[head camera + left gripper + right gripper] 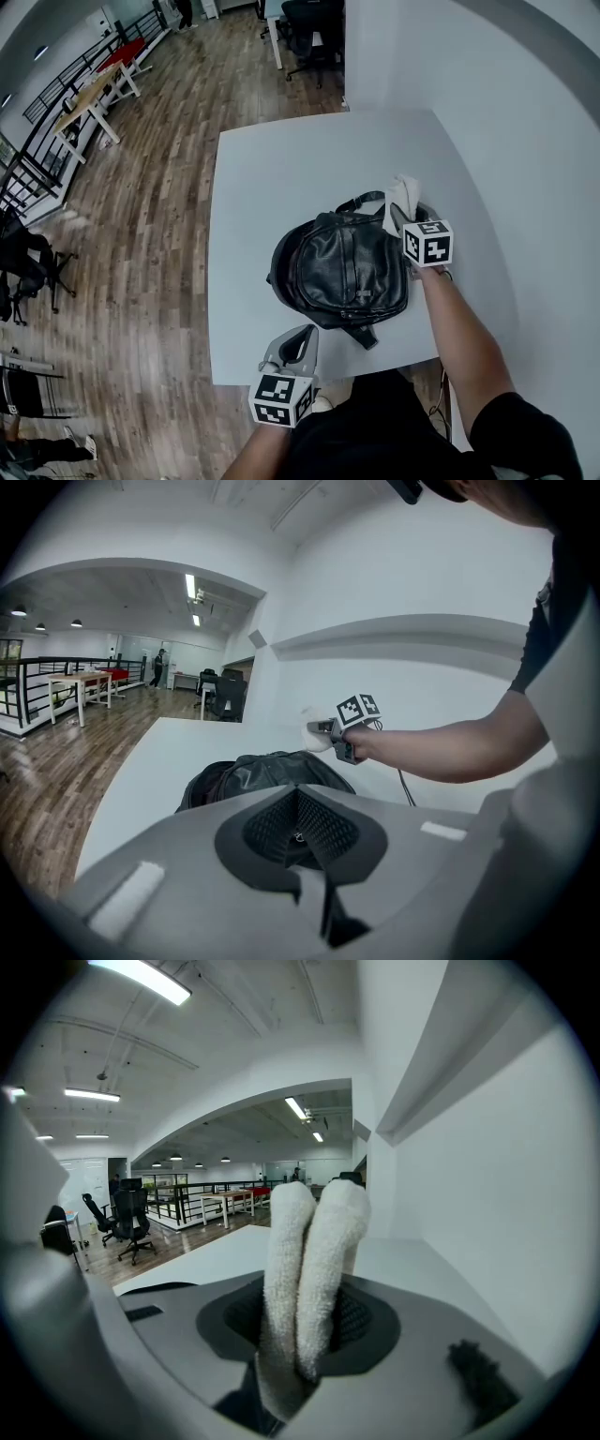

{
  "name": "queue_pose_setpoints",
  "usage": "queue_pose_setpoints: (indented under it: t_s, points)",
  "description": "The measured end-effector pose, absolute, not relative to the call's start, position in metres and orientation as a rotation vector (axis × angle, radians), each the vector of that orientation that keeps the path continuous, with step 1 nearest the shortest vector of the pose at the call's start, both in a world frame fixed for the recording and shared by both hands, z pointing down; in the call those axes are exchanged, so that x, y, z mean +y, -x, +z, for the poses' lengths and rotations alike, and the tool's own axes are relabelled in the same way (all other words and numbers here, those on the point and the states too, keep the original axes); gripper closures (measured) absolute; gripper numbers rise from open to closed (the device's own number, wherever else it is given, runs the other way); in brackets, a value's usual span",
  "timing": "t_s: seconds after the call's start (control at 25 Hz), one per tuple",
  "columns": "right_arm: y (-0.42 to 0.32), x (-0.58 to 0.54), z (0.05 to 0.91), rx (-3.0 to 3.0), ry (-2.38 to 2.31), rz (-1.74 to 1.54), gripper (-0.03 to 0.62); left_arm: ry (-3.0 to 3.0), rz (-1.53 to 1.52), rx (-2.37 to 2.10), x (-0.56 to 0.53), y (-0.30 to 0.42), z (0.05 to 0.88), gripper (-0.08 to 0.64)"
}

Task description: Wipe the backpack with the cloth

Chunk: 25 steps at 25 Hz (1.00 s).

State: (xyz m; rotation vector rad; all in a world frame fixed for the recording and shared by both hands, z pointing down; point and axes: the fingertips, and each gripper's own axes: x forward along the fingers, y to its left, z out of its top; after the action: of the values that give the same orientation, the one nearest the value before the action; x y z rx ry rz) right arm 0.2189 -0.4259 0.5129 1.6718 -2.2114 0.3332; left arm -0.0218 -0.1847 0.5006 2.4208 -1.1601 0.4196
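A black leather backpack point(342, 267) lies flat on the white table point(272, 169), its carry strap pointing to the far side. My right gripper point(401, 221) hovers at the bag's far right corner, shut on a folded white cloth point(403, 195). In the right gripper view the cloth point(314, 1260) stands up out of the jaws in two thick folds. My left gripper point(298, 345) sits at the table's near edge, just short of the bag, jaws shut and holding nothing. The left gripper view shows the backpack point(262, 771) ahead and the right gripper point(323, 729) with the cloth beyond it.
A white wall point(525, 141) runs close along the table's right side, and a thin cable point(442, 275) hangs there. Wooden floor point(141, 234) lies to the left, with office chairs point(314, 28) and desks point(94, 94) farther off.
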Motion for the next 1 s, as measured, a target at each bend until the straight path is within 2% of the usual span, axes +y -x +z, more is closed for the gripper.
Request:
queue_pose_setpoints:
  t_s: [0.64, 1.0]
  points:
    - [-0.243, -0.410, 0.503, -2.151, -1.747, 0.308, 0.465, -2.430, 0.403, -1.158, -0.178, 0.021, 0.494, 0.552]
    - [-0.187, -0.402, 0.484, -2.335, -1.700, 0.329, 0.465, -2.298, 0.340, -1.224, -0.179, 0.041, 0.504, 0.552]
